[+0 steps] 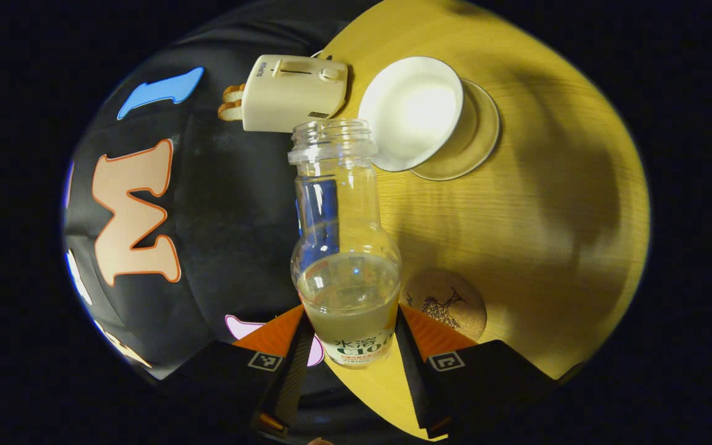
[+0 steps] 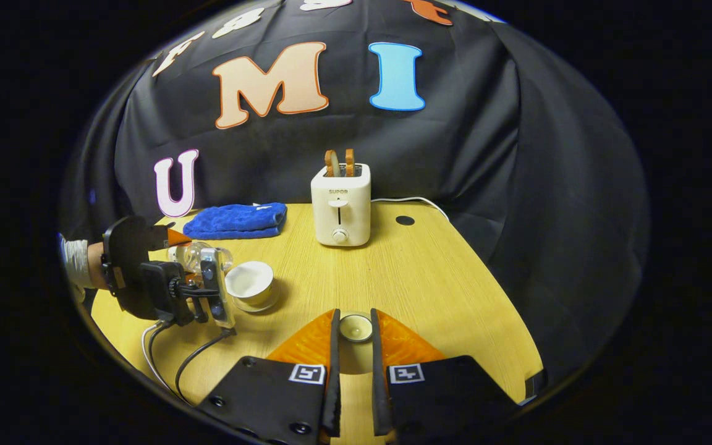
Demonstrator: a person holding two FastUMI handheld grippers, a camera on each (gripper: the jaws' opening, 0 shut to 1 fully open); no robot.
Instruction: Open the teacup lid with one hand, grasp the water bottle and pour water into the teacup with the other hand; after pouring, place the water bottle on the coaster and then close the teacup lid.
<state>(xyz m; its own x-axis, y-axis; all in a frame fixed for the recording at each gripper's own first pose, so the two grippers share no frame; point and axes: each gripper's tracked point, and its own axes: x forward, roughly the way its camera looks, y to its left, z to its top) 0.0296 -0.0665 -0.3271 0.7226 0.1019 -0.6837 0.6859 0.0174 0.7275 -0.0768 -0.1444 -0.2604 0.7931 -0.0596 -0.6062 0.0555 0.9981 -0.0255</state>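
Left gripper view runs, from its left side, across the toaster [image 1: 294,93] lying sideways in the picture with two slices of bread [image 1: 232,102] poking from its slots. Next comes the water bottle [image 1: 345,247], capless and part full, tipped so that its open mouth reaches toward the teacup [image 1: 411,120]. The left gripper [image 1: 350,337] has both fingers pressed against the bottle's lower body, one on each side, near the label. The teacup stands uncovered on its saucer [image 1: 483,133] on the wooden table [image 1: 547,247], its white inside bright under the light. Whether water is running from the bottle cannot be told. Lower right of the bottle lies the round cork coaster [image 1: 449,303], bare, just beside the gripper's finger.

Right gripper view shows, at far left, a sleeved hand [image 2: 81,266] holding the left gripper [image 2: 204,272] with the bottle [image 2: 192,256] tilted over the teacup [image 2: 250,281]. Behind them a folded blue towel [image 2: 235,220] rests at the table's back edge. Further right, the toaster [image 2: 340,207] stands upright with bread [image 2: 339,162] in it, and a white cord [image 2: 411,201] trails off behind. At the bottom middle, the right gripper [image 2: 354,330] holds the small round teacup lid [image 2: 355,327] between its fingers, which are nearly closed and touch the lid on both sides, well apart from the teacup.
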